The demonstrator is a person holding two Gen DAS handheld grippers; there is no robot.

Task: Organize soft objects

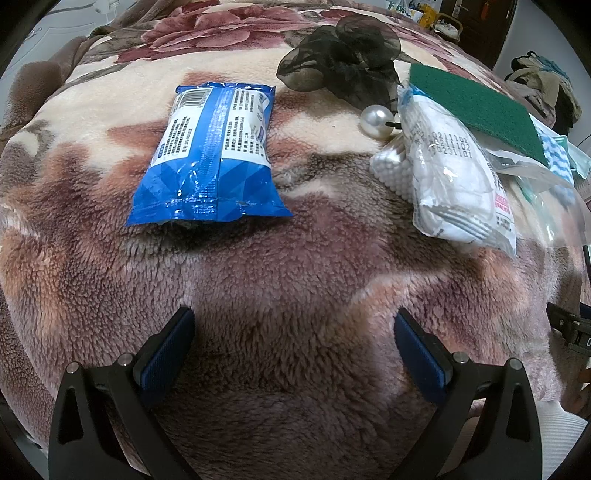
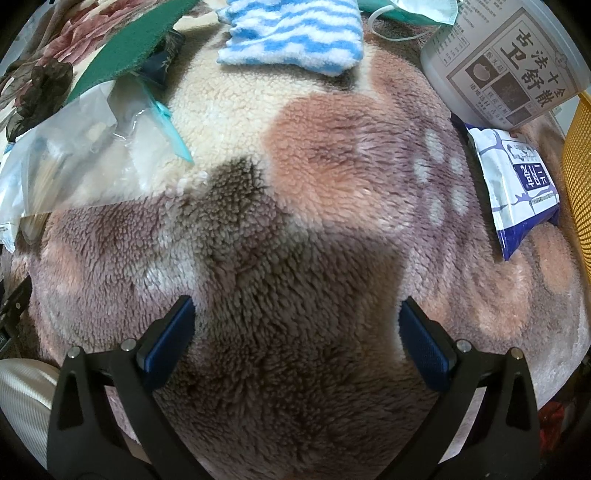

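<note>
Fleece blanket (image 1: 295,266), green pad (image 1: 476,107) hiding packets

blue wipes pack (image 1: 212,155): 1, around 11 o'clock in the left view
white sealed packs (image 1: 456,177): 1
cotton swab bundle (image 1: 389,168): 1
black mesh bow with pearl (image 1: 343,62): 1
green scrub pad (image 1: 476,103): 1
striped blue-white cloth (image 2: 291,33): 1, at 12 o'clock in the right view
face mask (image 2: 421,11): 1
grey tub (image 2: 502,62): 1
purple-white pouch (image 2: 517,184): 1
clear bags (image 2: 92,147): 1

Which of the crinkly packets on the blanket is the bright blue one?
The blue packet, lying alone straight ahead of the left gripper. The white packet sits under the green scouring pad; the purple-printed packet is mostly white.
</note>
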